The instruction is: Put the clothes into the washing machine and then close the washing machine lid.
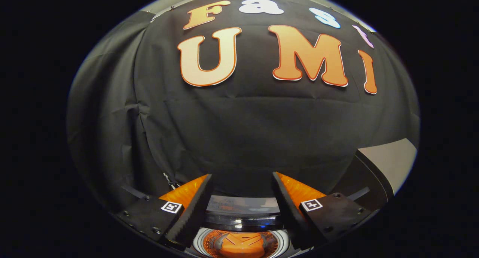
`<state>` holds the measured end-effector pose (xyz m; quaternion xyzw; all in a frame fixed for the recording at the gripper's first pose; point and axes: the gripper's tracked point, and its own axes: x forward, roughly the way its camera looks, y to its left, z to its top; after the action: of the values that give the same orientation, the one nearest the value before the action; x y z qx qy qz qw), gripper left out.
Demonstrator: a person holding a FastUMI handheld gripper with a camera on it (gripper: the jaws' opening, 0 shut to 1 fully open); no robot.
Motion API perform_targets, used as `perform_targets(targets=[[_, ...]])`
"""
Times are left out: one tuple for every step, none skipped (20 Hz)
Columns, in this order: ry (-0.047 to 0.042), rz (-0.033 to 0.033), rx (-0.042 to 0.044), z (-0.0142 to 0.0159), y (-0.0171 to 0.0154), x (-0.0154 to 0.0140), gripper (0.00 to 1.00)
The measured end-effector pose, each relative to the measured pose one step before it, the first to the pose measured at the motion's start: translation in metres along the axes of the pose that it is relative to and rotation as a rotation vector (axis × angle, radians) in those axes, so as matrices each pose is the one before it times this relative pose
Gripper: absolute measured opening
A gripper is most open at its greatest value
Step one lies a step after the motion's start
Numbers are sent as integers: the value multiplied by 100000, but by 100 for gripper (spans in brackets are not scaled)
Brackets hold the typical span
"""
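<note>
The gripper [242, 177] hangs with its two fingers spread wide apart, nothing pinched or touched between them; each serrated finger [194, 209] slants inward from its mounting block, and each block carries a small square black-and-white marker tag [171, 207].

Directly below the gap between the fingers sits the round open mouth of the top-loading washing machine [239, 222], with a shiny chrome ring around the opening. Inside the perforated drum, low between the fingers, lies a bright orange garment with pale stripes [239, 246], bunched up at the bottom of the drum. Just ahead of the opening, between the fingertips, runs the dark glossy rear panel of the machine, which catches pale reflections.

The machine's dark lid [368, 175] stands raised beyond the right finger, its edge tilting upward, so the opening is uncovered. A pale grey flat surface [393, 158] shows past the lid. Beyond everything hangs the wrinkled black cloth wall [239, 130] of the booth.
</note>
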<state>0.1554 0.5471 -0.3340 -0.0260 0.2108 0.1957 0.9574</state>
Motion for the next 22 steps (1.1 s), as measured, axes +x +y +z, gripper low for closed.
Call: perform_targets(targets=[[-508, 22, 49, -261, 73, -259, 100], [-209, 29, -97, -184, 40, -492, 100], [485, 110, -230, -494, 40, -297, 100], [1427, 127, -9, -642, 70, -337, 99], [1549, 379, 154, -557, 121, -602, 99], [1421, 293, 294, -589, 78, -370, 99], [473, -124, 100, -560, 31, -174, 99], [702, -285, -274, -741, -86, -475, 99], [-810, -22, 302, -467, -26, -403, 98], [1802, -443, -560, -1160, -237, -361, 98], [3452, 1070, 1429, -2042, 11, -114, 98], [3431, 329, 2792, -1800, -289, -312, 98], [960, -351, 2813, -1222, -202, -173, 98], [108, -1119, 952, -718, -347, -58, 98], [580, -981, -540, -518, -366, 295, 98], [1318, -655, -1546, -465, -246, -60, 97], [446, -588, -1312, -371, 118, -208, 97], [-429, -373, -625, 89, -49, -121, 97], [-522, -243, -30, 469, -145, -307, 97], [-846, 106, 99, 517, 23, -234, 96], [-808, 198, -10, 617, 128, -486, 96], [-803, 125, -316, 467, 84, -254, 96]])
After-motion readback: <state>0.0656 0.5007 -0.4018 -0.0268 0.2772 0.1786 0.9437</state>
